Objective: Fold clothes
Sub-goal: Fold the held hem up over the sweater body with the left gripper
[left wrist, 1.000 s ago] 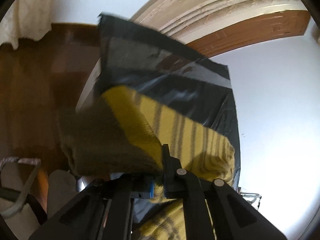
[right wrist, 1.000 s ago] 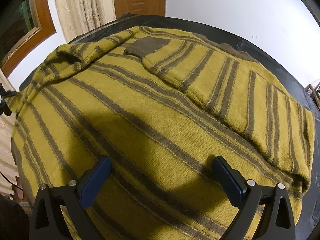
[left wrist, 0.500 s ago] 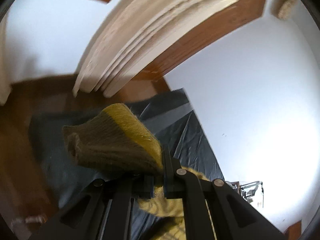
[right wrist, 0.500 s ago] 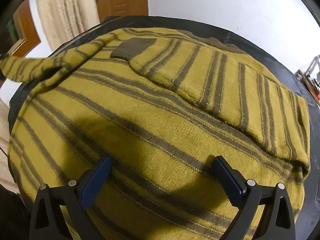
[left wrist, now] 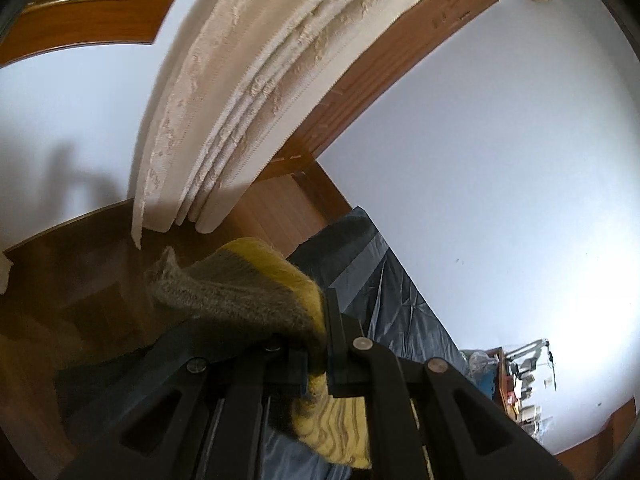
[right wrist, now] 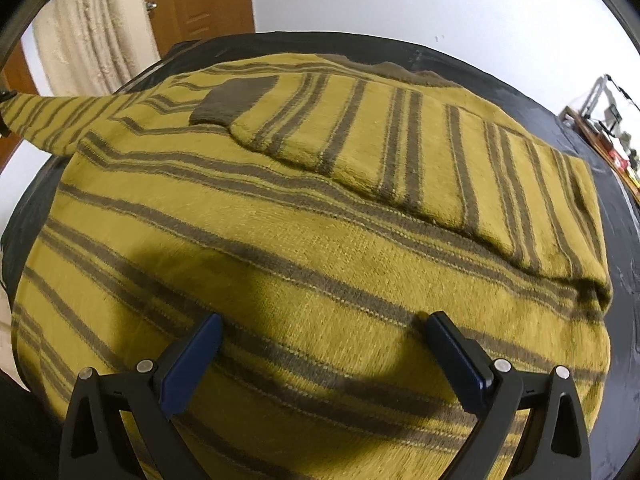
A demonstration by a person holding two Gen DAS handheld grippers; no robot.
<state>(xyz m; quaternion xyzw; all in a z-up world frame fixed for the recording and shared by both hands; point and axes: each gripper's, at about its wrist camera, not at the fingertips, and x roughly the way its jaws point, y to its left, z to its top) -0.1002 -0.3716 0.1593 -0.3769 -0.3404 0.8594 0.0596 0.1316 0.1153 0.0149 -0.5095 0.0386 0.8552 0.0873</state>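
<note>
A: Left tool (left wrist: 320, 344): clamped on the grey-brown cuff (left wrist: 224, 300) of the sweater's left sleeve (right wrist: 60, 120). The sleeve is lifted off the worktop (right wrist: 500, 68) and runs out leftward from the body.

B: Long axis?

A: Along the sleeve, left to right, ending at the shoulder. The fold probably goes rightward across the body, so the left tool is the nearer one and already has it.

B: Where's the sweater (right wrist: 320, 220)?

A: Flat on the dark plastic-covered worktop, mustard knit with grey-brown stripes, fuzzy and thick. The other sleeve (right wrist: 400, 140) already lies folded across the chest, its cuff near the middle.

B: Right tool (right wrist: 320, 348)?

A: Fingers wide apart, nothing between them, over the near hem. Whether the pads (right wrist: 192, 360) touch the knit can't be told.

B: Handling?

A: Soft and limp; the sleeve likely sags and drapes when laid.
</note>
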